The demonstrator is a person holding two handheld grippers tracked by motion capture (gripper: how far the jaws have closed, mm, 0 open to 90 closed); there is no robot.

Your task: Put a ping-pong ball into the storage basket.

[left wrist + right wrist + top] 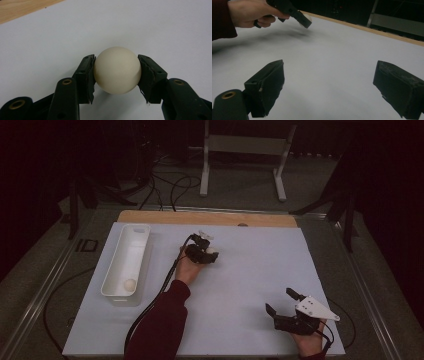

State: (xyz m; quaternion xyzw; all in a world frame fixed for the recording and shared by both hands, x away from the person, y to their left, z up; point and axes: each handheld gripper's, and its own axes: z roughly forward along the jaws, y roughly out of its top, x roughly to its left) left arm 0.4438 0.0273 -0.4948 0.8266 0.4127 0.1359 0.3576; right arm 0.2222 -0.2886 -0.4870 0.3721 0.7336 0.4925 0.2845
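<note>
Left gripper [117,75]: jaws closed against both sides of a cream ball [117,70], pads pressing its left and right flanks.
Ball's place: held near the middle of the white table sheet [240,270], toward the far edge; in the high view it showed pale at the gripper's tip [212,252].
Right gripper [283,301]: jaws spread wide with nothing between them, resting low near the front right corner of the sheet.
White bin [142,236]: stood along the left side, well apart from both grippers.
Second ball [129,284]: lay inside the bin at its near end.
</note>
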